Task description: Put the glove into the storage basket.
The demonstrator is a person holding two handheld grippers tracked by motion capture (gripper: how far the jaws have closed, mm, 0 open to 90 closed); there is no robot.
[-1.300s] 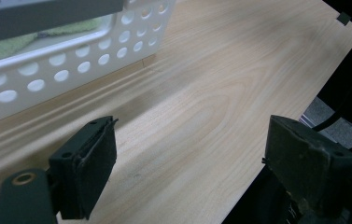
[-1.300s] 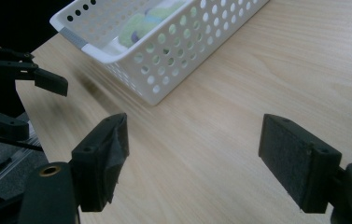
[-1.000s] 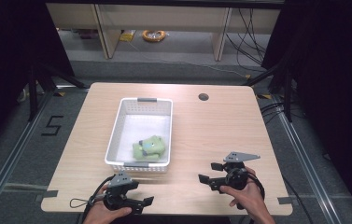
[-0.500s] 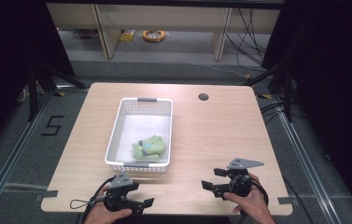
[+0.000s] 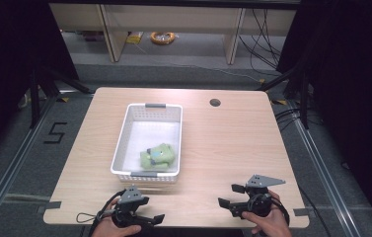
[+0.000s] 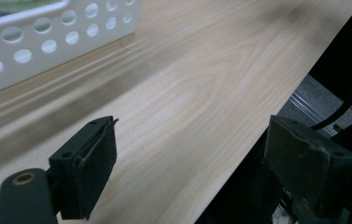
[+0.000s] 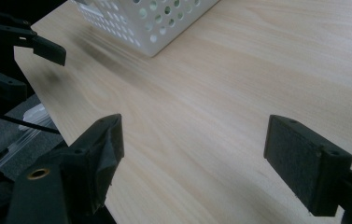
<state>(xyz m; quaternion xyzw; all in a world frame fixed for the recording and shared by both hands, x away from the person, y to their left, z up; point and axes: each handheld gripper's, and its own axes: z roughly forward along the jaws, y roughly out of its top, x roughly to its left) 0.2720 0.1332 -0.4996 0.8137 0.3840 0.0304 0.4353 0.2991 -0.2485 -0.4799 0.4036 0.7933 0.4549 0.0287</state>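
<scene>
A white perforated basket (image 5: pixel 147 114) stands left of centre on the wooden table (image 5: pixel 233 148). A green plush toy (image 5: pixel 158 155) lies in its near end. My left gripper (image 5: pixel 151 210) is held low at the table's front edge, just in front of the basket, open and empty. In the left gripper view the gripper (image 6: pixel 197 158) spreads its pads over bare wood, with the basket wall (image 6: pixel 47 42) at upper left. My right gripper (image 5: pixel 229 196) sits near the front right, jaws pointing left, open and empty. In the right gripper view the gripper (image 7: pixel 197 154) faces the basket corner (image 7: pixel 150 18) and the left gripper's jaw (image 7: pixel 29 42).
A round cable hole (image 5: pixel 215 102) lies near the table's far edge. Bare wood stretches to the right of the basket. Dark floor with rails (image 5: pixel 316 153) surrounds the table, and a shelf unit (image 5: pixel 173 19) stands behind it.
Both grippers have drawn back toward the table's near edge; the right one moved more and sank lower. The basket and toy have stayed put.
</scene>
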